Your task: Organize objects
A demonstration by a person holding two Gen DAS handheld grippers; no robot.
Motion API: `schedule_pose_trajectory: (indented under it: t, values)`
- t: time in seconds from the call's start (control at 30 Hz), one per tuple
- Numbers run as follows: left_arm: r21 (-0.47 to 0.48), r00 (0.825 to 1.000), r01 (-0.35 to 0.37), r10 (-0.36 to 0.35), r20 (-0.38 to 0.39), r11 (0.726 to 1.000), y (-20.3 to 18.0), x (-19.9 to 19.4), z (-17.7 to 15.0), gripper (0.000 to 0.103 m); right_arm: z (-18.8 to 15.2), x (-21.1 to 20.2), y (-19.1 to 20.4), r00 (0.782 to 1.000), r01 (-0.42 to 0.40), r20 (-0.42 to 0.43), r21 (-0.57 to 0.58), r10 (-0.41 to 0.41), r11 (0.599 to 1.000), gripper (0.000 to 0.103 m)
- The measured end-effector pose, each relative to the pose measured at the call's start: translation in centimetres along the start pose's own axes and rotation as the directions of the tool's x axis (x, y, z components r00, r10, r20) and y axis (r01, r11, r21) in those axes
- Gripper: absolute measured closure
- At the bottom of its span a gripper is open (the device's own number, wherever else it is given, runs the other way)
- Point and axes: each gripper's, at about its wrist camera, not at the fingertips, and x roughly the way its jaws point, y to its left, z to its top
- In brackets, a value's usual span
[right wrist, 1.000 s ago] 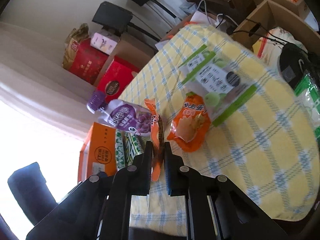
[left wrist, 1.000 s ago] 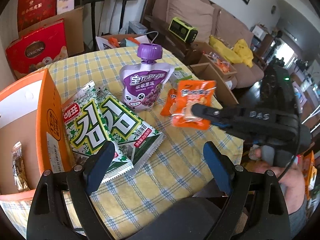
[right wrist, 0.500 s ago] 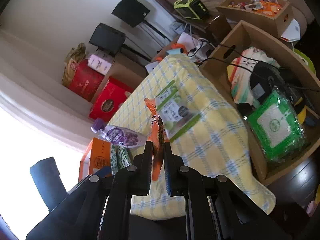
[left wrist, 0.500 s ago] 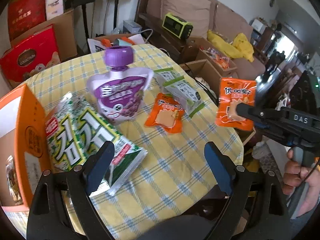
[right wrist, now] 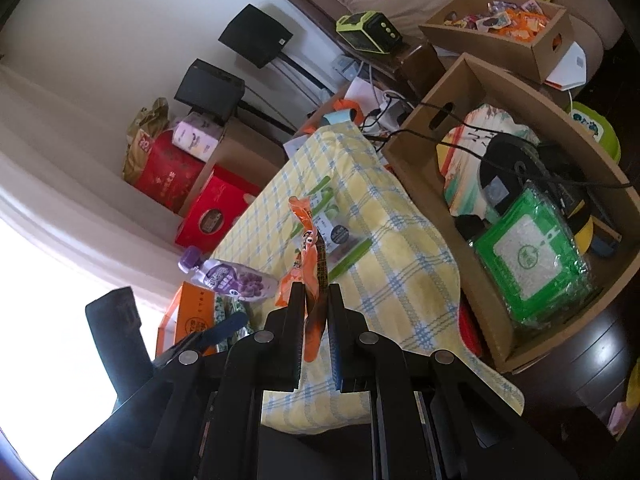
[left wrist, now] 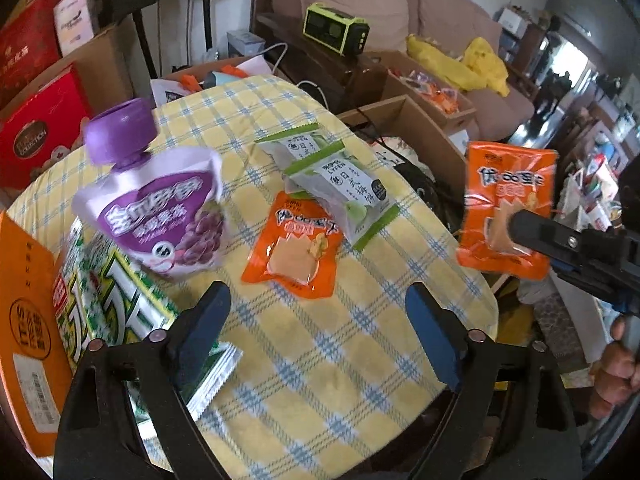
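A: The left gripper (left wrist: 316,332) has its jaws spread and nothing between them; they have just been narrowing a little. They hang over the yellow-checked worktop (left wrist: 320,364).

B: What lies to the left of those jaws?

A: An orange carton (left wrist: 28,320), partly cut off by the frame edge, with a round mark reading "IT'S". Next to it is a green and white seaweed pack (left wrist: 108,304) with big Korean letters, its corner under the left jaw. Beyond that jaw a purple pouch (left wrist: 160,216) with a purple cap lies on the seaweed pack; its white print is blurred.

B: And ahead, between the jaws?

A: An orange snack packet (left wrist: 296,252) lies flat, Chinese writing on top. Touching its far edge is a green and clear packet (left wrist: 336,184) labelled "LYFEN".

B: And to the right?

A: The right gripper (right wrist: 316,300) has its jaws clenched on a second orange packet (left wrist: 504,208), held in the air past the worktop's edge. Beyond its jaws stands a cardboard box (right wrist: 472,76) holding a green package (right wrist: 532,256). A hand (left wrist: 616,376) grips the handle.
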Motion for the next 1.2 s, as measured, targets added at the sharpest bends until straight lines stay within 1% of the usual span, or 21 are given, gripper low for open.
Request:
schedule_pose_trajectory:
  t: [0.1,0.23,0.37,0.57,0.6,0.63,0.73,0.77,0.87,0.93,1.2]
  values:
    - [0.005,1.000,-0.017,0.018,-0.013,1.000,-0.2,0.9,0.4,0.024,0.1,-0.2,-0.5,1.000,-0.001,0.004,0.010,0.001,1.000,0.093]
    - [-0.015,0.999,-0.018,0.017,-0.049,1.000,0.2,2.2,0.4,0.034,0.1,-0.2,-0.8,1.000,0.002,0.002,0.016,-0.002,1.000,0.093]
    - [-0.038,0.998,-0.004,0.002,-0.059,0.999,0.7,2.5,0.8,0.035,0.2,-0.2,-1.0,1.000,0.002,0.001,0.018,-0.002,1.000,0.093]
    - [-0.024,0.995,-0.010,0.008,-0.103,1.000,0.6,3.6,1.2,0.036,0.2,0.2,-1.2,1.000,-0.003,-0.006,0.024,0.003,1.000,0.093]
    - [-0.018,0.994,-0.013,0.011,-0.105,1.000,0.4,3.7,1.1,0.040,0.2,0.2,-1.3,1.000,-0.003,-0.008,0.024,0.003,1.000,0.093]
    - [-0.012,0.994,-0.015,0.014,-0.104,1.000,0.3,3.6,1.1,0.046,0.1,0.3,-1.3,1.000,-0.002,-0.010,0.024,0.002,1.000,0.093]
    - [-0.001,0.995,-0.019,0.019,-0.101,1.000,0.2,3.4,1.0,0.056,0.1,0.4,-1.3,1.000,0.001,-0.014,0.022,-0.001,1.000,0.093]
    - [0.001,0.995,-0.014,0.014,-0.098,1.000,0.2,3.3,0.9,0.057,0.1,0.4,-1.3,1.000,0.002,-0.016,0.022,-0.001,1.000,0.093]
    - [0.024,0.995,-0.011,0.013,-0.097,1.000,-0.1,3.0,0.7,0.060,0.1,0.5,-1.3,1.000,0.002,-0.018,0.019,-0.001,1.000,0.093]
    - [0.036,0.995,-0.007,0.011,-0.097,0.999,-0.4,2.7,0.6,0.063,0.0,0.6,-1.3,1.000,0.003,-0.022,0.018,-0.002,1.000,0.093]
    - [0.050,0.992,0.019,-0.013,-0.127,0.999,-0.7,0.9,-1.3,0.064,-0.3,0.9,-0.7,0.999,-0.004,-0.032,0.006,0.005,1.000,0.093]
